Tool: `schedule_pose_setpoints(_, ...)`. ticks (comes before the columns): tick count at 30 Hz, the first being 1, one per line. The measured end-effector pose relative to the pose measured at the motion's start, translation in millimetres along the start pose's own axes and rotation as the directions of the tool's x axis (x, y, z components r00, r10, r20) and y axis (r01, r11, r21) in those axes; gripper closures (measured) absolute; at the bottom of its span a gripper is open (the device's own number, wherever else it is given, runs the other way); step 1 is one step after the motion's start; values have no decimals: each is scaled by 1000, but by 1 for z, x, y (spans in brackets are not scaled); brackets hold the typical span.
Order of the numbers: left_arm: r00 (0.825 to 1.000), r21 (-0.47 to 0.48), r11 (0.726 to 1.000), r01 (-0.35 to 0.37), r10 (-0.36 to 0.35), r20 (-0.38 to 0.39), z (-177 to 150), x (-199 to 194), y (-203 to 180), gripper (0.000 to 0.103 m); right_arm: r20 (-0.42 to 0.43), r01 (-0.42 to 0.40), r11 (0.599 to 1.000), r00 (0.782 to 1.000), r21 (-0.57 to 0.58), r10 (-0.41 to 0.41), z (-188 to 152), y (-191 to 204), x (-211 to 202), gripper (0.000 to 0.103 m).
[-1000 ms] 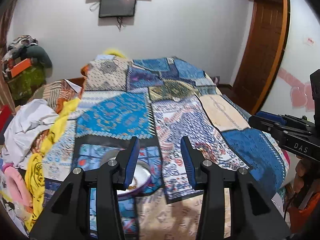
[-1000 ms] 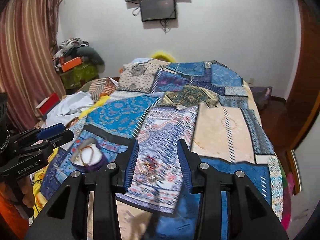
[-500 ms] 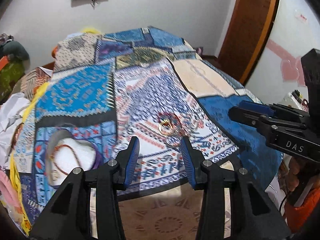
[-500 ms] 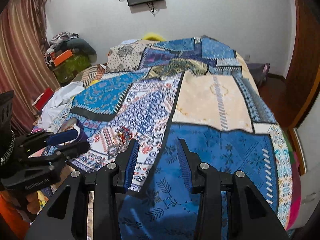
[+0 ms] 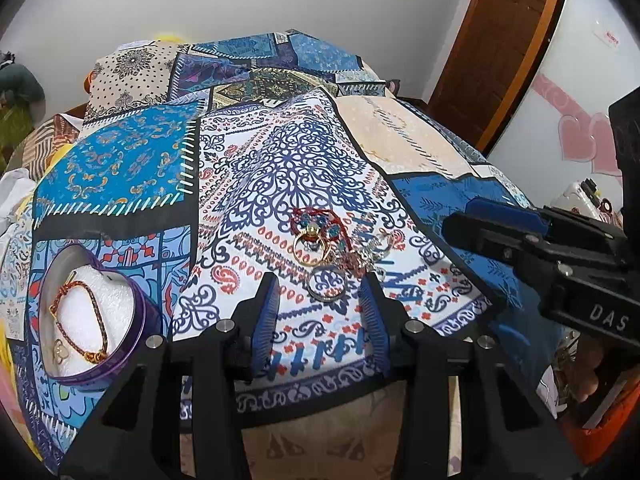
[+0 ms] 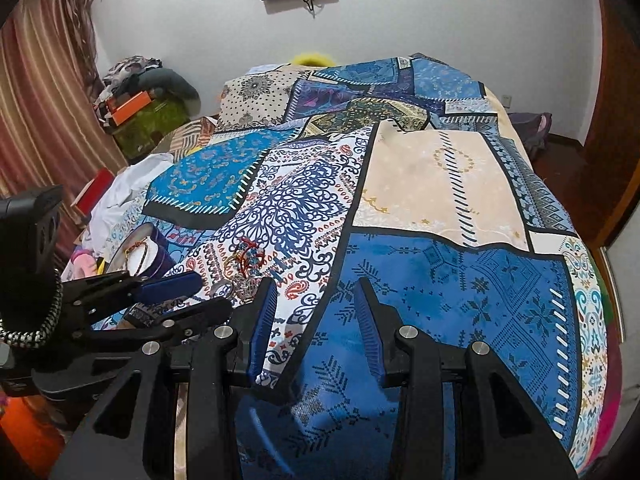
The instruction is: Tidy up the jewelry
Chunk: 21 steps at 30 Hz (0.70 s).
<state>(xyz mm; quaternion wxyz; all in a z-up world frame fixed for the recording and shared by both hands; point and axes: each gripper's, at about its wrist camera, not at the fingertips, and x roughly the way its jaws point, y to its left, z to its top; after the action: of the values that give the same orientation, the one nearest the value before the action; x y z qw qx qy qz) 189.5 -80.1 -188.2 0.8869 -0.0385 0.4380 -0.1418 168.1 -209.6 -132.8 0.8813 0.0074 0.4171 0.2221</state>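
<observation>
A small heap of jewelry lies on the patterned bedspread: a gold ring [image 5: 307, 245], a silver bangle [image 5: 327, 284], a red beaded piece [image 5: 316, 220] and a tangle of chains [image 5: 360, 254]. It also shows in the right wrist view [image 6: 246, 260]. My left gripper [image 5: 322, 280] is open, its jaws on either side of the silver bangle, just short of the heap. A purple heart-shaped box [image 5: 90, 320] with a white cushion holds a red-gold bracelet [image 5: 80, 312]; it sits at left. My right gripper [image 6: 316, 286] is open and empty, over the blue patch right of the heap.
The bedspread [image 6: 440, 184] covers the whole bed. Clothes and a white cloth [image 6: 128, 188] pile along the left side. A striped curtain [image 6: 36, 92] hangs at left, a wooden door [image 5: 500, 40] stands at right. The right gripper shows in the left view [image 5: 520, 236].
Both grippers have tilted down and moved in toward the bed. The left one has shifted right from the heart box to the jewelry heap. Both stayed open.
</observation>
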Motion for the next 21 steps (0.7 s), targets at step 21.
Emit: schedule_pose_setpoints(21, 998, -41, 998, -37, 39, 57, -2, -19, 32, 83, -70, -51, 995, 997, -91, 44, 5, 35, 34, 67)
